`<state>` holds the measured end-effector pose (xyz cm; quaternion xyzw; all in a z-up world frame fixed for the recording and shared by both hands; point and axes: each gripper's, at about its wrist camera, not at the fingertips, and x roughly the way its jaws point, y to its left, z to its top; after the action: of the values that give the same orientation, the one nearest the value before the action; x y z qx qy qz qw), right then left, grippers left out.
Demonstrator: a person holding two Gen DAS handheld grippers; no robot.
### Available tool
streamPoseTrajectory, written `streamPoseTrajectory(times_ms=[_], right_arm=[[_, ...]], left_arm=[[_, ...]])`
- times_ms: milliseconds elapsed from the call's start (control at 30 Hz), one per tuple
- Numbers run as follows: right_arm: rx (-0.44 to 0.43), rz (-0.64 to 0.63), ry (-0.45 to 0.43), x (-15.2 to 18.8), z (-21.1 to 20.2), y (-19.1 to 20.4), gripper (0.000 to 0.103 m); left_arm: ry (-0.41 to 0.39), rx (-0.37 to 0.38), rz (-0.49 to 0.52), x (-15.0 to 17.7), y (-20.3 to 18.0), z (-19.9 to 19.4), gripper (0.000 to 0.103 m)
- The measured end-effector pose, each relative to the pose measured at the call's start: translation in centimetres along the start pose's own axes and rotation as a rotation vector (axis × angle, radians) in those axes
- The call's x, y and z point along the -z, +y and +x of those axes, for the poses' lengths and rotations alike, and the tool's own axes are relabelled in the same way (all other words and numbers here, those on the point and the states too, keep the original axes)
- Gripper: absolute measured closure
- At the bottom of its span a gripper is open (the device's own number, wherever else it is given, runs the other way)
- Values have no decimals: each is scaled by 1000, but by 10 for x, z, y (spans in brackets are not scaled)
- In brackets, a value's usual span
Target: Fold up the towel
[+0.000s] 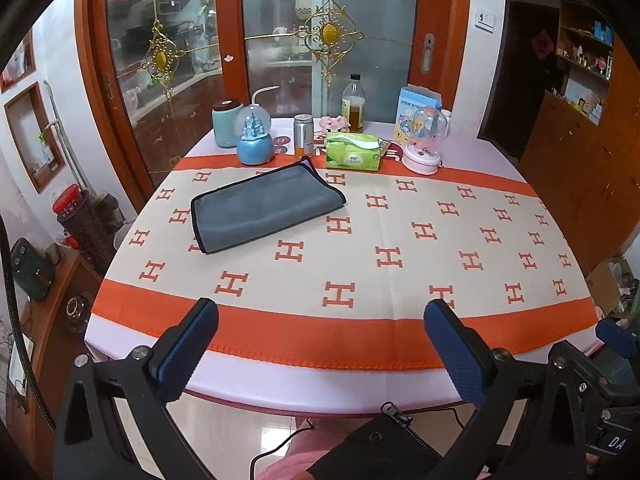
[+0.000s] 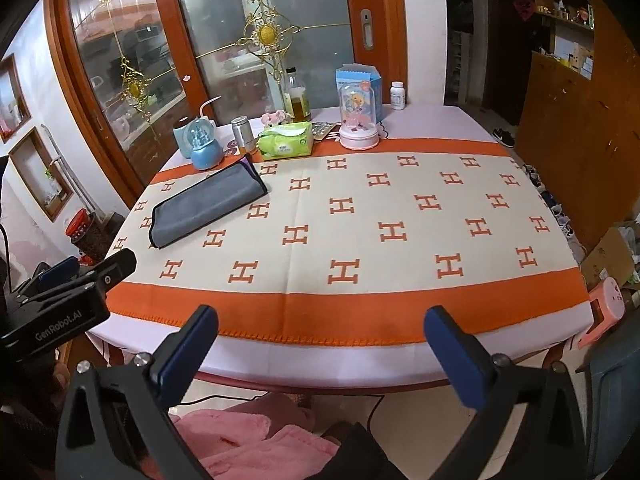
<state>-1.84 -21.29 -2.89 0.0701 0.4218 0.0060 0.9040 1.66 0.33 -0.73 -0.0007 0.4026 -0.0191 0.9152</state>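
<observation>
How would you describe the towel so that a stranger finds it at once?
Look at the table with the orange-and-cream cloth. On its far left part lies the towel, before the blue snow globe. It alone is flat, grey and dark-edged.

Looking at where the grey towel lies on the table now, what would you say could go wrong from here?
1. The grey towel lies close to the snow globe and metal tin; lifting a far corner might knock them.
2. Both the left gripper and right gripper are open at the near edge, so the reach is long.
</observation>
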Motion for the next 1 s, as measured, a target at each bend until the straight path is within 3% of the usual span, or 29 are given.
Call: streamPoseTrajectory(times_ms=[600,1000], right_arm=[[-11,-18,4,4,4,7,0],[-10,-9,21,2,11,8,0]], left_arm=[[-17,-48,7,4,0,-6,1],[-15,-39,23,1,-1,-2,1]])
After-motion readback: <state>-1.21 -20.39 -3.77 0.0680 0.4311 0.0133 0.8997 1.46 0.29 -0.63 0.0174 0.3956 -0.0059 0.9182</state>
